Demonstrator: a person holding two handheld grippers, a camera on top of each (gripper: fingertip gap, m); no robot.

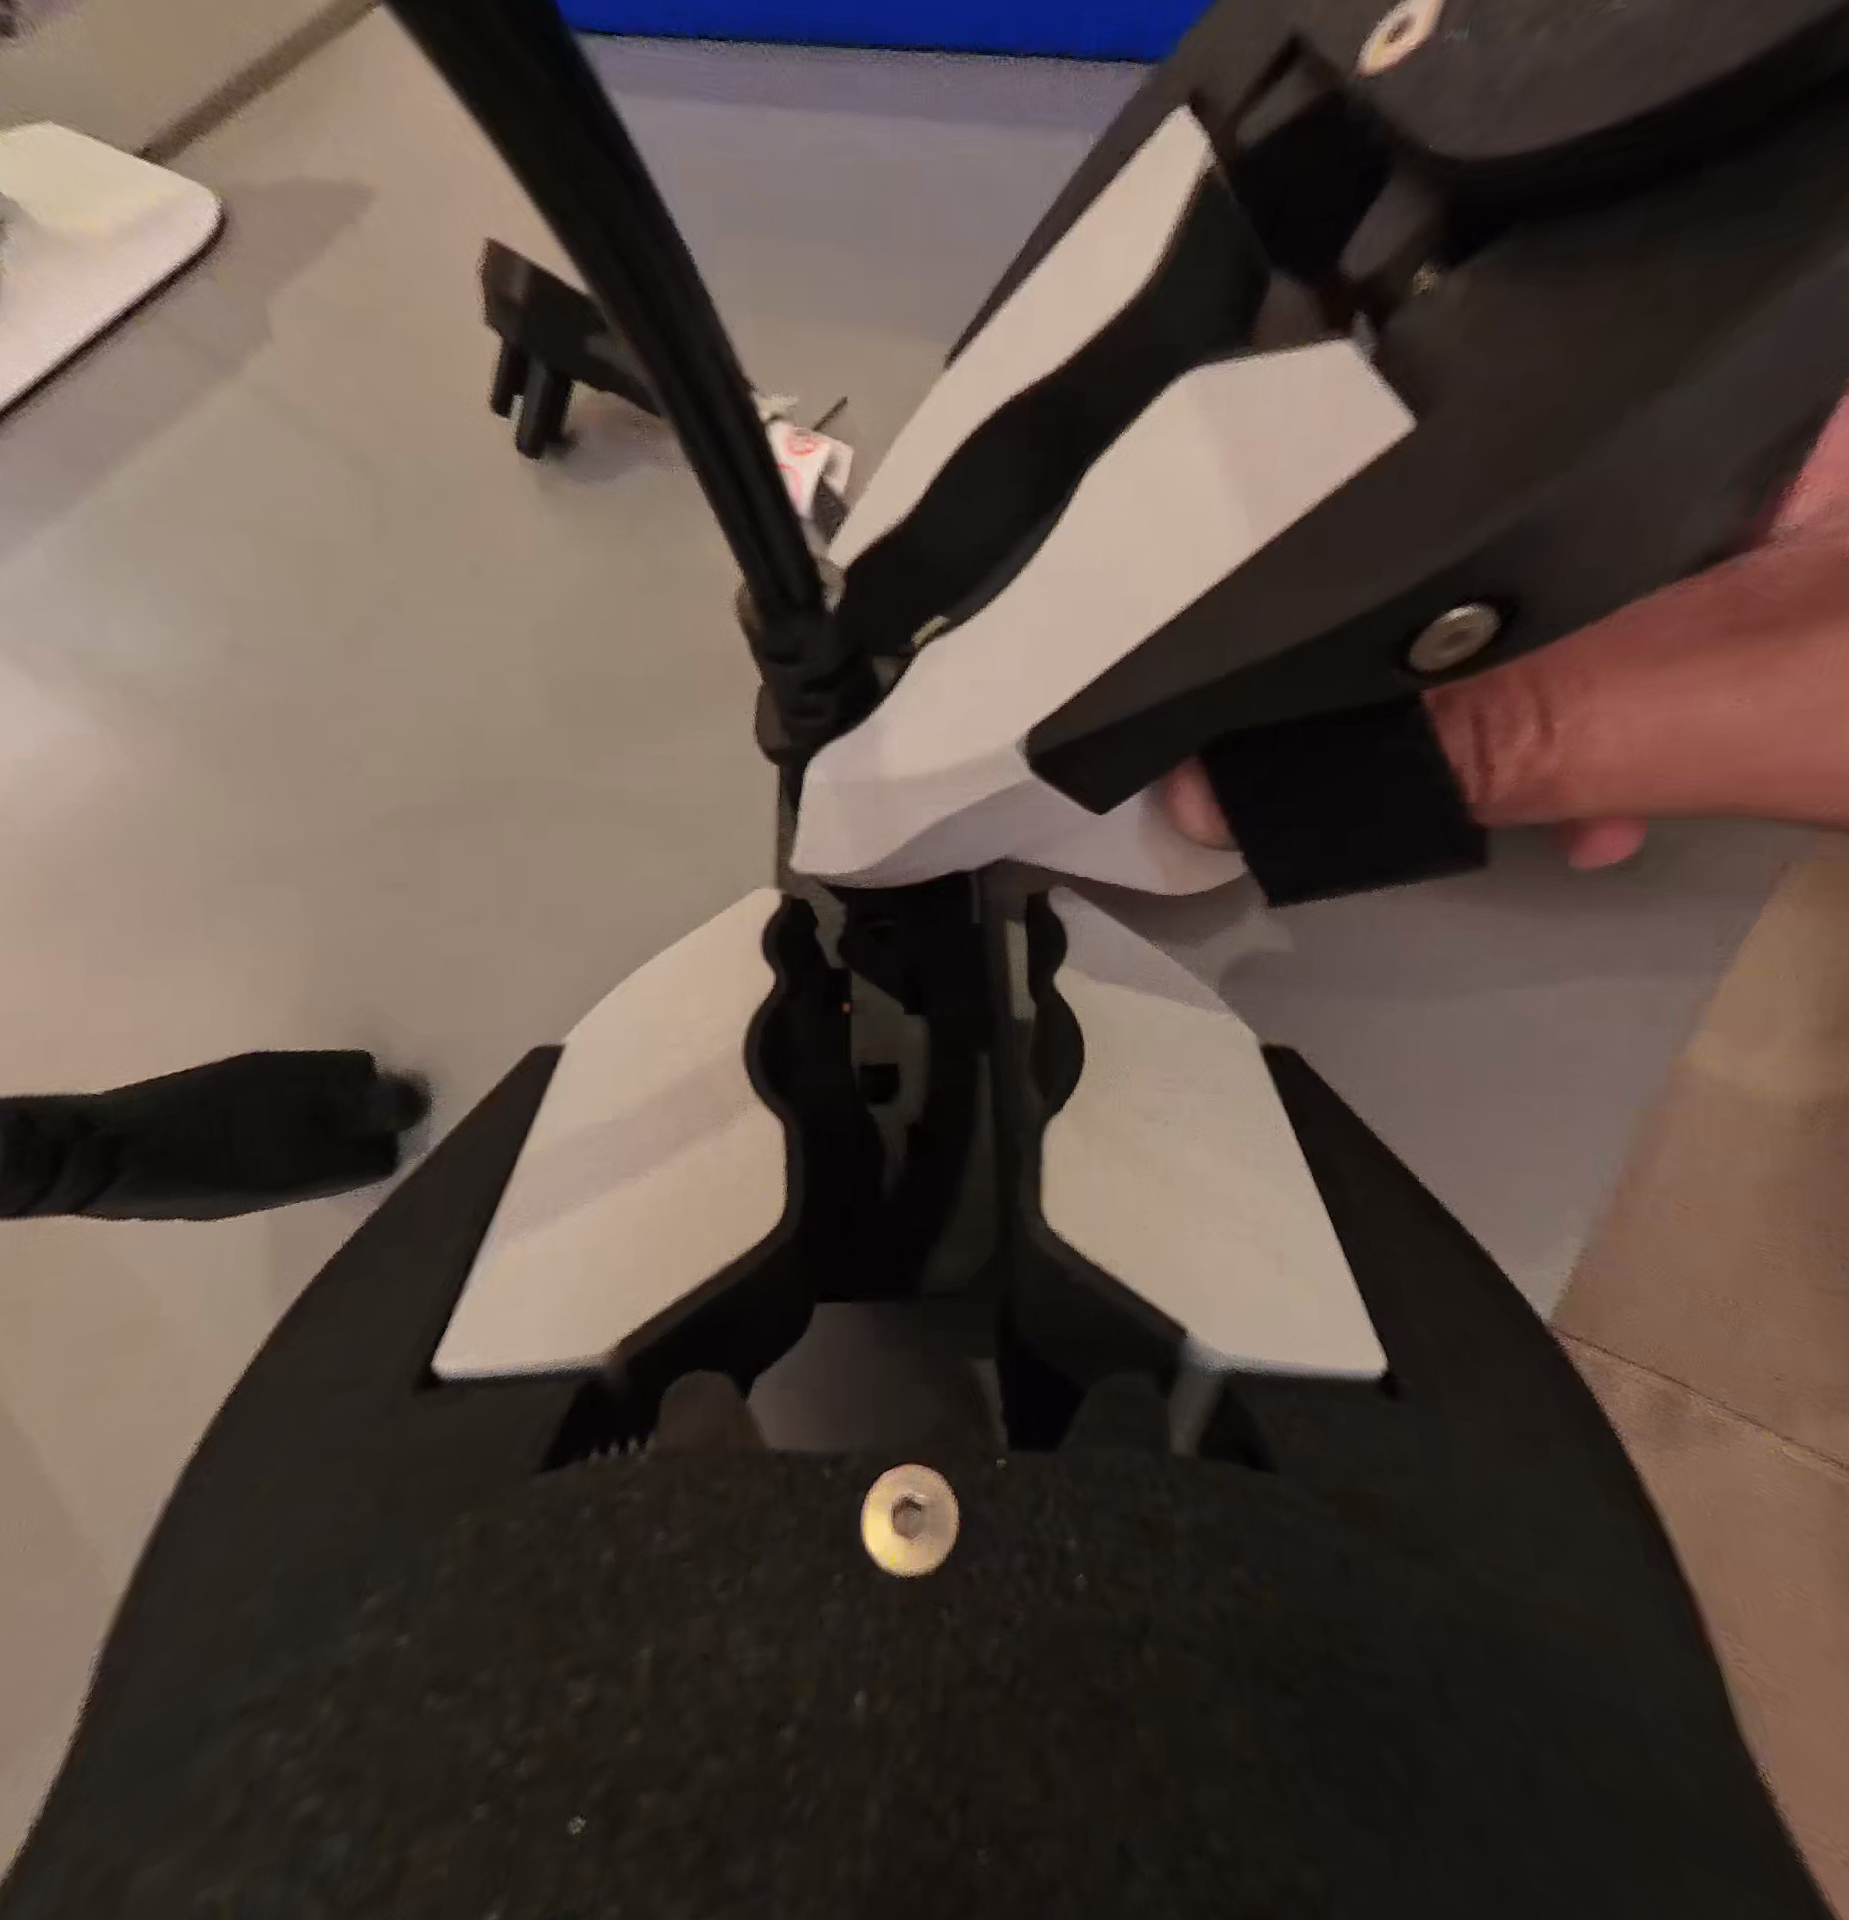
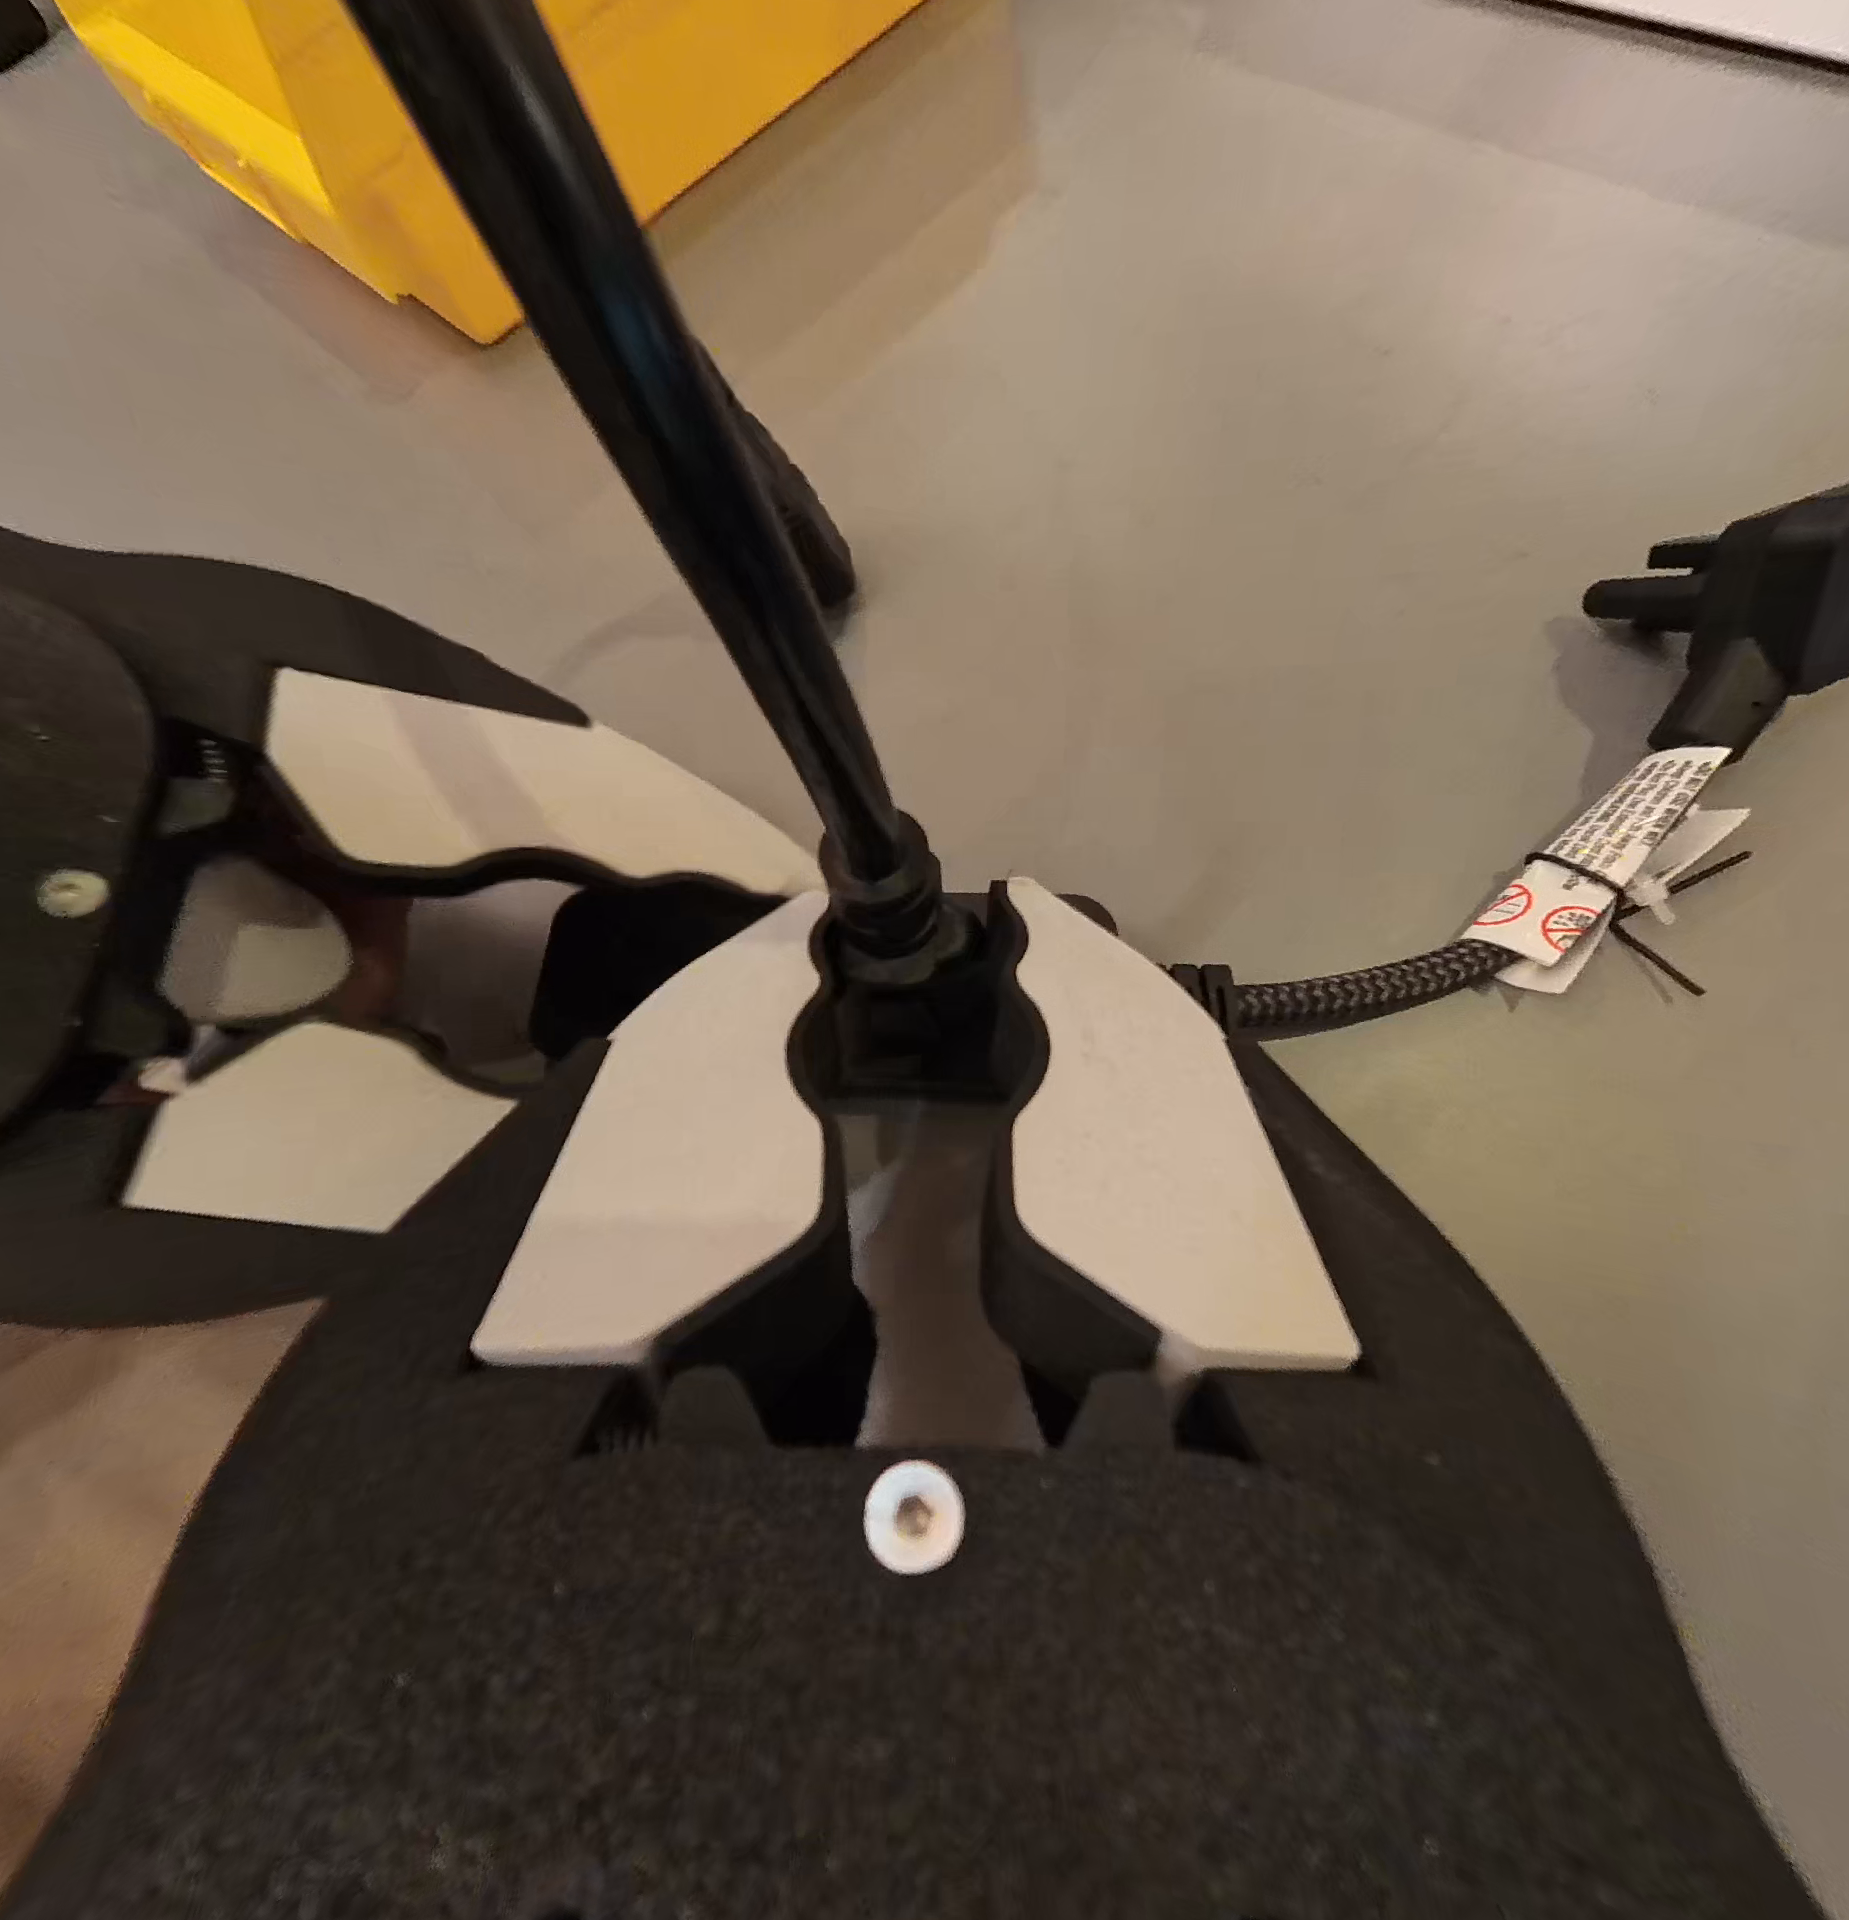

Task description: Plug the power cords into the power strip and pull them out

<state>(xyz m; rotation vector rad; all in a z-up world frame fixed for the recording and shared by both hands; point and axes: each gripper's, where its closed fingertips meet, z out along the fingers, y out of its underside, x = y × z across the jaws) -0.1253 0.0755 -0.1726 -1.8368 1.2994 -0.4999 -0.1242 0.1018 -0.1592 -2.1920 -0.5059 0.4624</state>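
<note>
Grey tabletop (image 2: 1315, 364): right gripper (image 2: 915, 997) clamps black plug (image 2: 899, 1023), left gripper (image 1: 915, 997) alongside.

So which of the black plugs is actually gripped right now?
The upright plug, clamped in the right gripper, its cord rising away. The pronged plug on the braided cord lies loose on the table.

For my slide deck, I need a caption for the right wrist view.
Right gripper jaws closed on a black plug, its cord rising away; a spare plug lies on the grey table.
</note>
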